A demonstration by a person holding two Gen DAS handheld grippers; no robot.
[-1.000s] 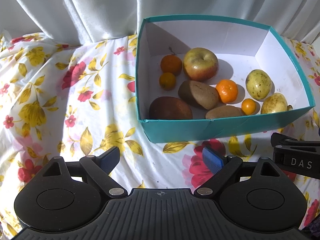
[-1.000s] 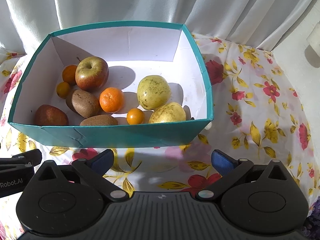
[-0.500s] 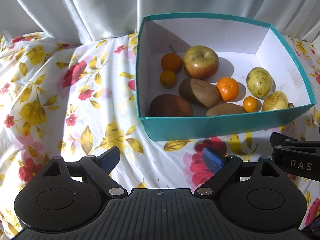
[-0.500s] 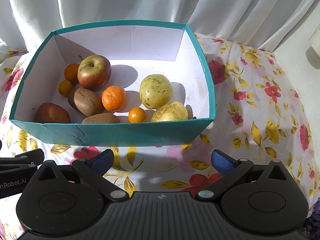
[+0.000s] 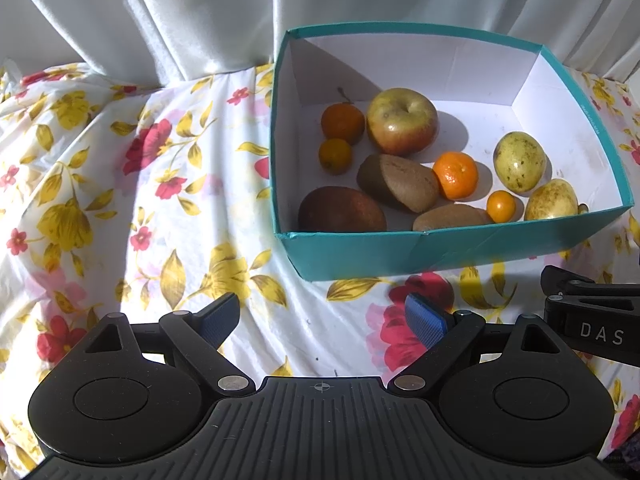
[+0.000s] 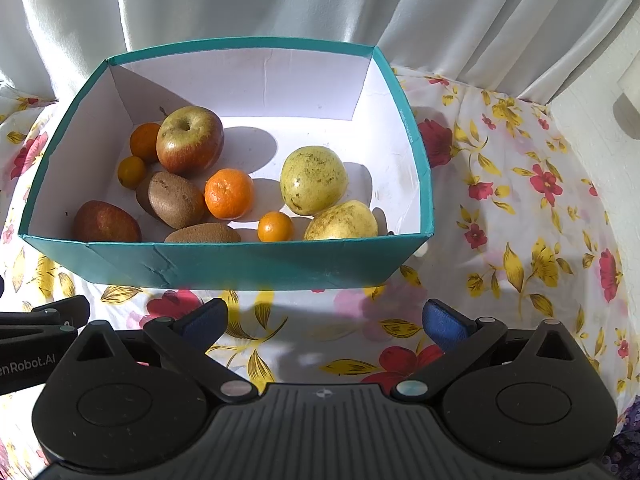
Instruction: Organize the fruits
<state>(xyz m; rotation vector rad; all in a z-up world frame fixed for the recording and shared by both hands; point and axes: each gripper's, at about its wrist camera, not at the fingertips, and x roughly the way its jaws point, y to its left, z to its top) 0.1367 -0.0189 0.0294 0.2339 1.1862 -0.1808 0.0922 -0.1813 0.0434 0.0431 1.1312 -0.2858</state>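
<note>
Right wrist view showed both the right gripper [image 6: 324, 320] and left gripper [image 5: 322, 316] spread and empty before the teal box [image 6: 240, 264], apparently pre-pick; next likely reaching toward twelve o'clock for the mandarin [image 6: 229, 193].

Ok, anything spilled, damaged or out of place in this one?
Nothing spilled: all the fruit lies inside the teal box. Its front wall is creased near the left. Both grippers, left and right, are open and empty over the floral cloth.

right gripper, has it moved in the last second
Yes: right gripper has edged forward; the teal box sits slightly lower and larger in its view.
</note>
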